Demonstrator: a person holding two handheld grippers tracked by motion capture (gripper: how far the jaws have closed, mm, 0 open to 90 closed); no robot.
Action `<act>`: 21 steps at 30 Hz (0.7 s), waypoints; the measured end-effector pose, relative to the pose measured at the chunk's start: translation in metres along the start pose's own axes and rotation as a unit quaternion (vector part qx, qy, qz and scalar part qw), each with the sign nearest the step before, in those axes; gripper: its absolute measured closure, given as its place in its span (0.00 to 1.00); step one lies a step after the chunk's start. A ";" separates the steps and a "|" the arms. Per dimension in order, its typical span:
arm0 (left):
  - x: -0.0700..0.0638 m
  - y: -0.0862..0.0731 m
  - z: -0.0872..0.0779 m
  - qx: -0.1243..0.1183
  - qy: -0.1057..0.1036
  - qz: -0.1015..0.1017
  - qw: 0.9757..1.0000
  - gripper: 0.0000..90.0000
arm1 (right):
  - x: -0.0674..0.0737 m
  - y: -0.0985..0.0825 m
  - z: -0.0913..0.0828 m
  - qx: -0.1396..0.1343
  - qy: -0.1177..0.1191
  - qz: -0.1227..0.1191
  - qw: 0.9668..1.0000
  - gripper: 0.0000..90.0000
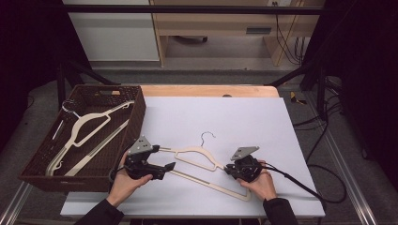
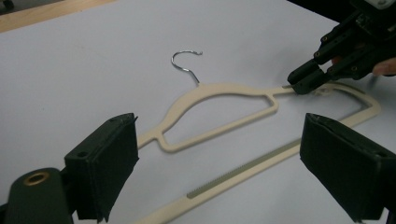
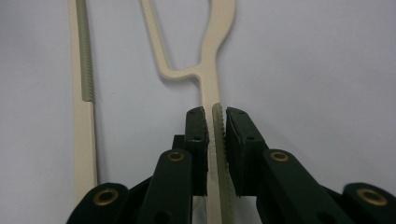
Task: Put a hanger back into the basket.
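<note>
The surface (image 1: 244, 117) is a pale lavender-white board over a wooden top whose light brown edge shows along the far side. A cream plastic hanger (image 1: 195, 155) with a metal hook lies flat on the near middle of it, hook pointing to the far side, its ribbed bottom bar running toward the near right corner. A dark wicker basket (image 1: 136, 119) sits at the left edge, overhanging it
</note>
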State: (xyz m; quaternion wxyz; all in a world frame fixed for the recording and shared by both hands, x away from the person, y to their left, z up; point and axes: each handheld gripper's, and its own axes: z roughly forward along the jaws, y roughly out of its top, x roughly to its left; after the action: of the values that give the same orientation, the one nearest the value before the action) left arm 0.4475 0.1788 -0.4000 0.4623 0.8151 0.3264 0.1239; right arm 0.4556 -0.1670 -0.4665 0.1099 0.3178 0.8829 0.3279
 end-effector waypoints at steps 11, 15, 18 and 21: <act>-0.004 0.030 0.038 0.008 -0.005 0.000 1.000 0.15 | 0.005 0.004 -0.011 -0.016 -0.005 -0.010 1.000 0.88; -0.001 0.038 0.054 0.015 -0.004 -0.005 1.000 0.16 | 0.006 0.005 -0.014 -0.022 -0.004 -0.018 1.000 0.89; 0.002 0.042 0.065 0.020 -0.004 -0.012 1.000 0.18 | 0.008 0.006 -0.016 -0.017 -0.008 -0.016 1.000 0.89; 0.004 0.044 0.074 0.025 -0.004 -0.017 1.000 0.20 | 0.009 0.006 -0.016 -0.017 -0.005 -0.015 1.000 0.89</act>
State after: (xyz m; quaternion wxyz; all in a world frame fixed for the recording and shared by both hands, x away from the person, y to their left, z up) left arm 0.5064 0.1161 -0.4036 0.4448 0.8213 0.3416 0.1045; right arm 0.4452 -0.1660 -0.4499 0.1251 0.3040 0.8812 0.3397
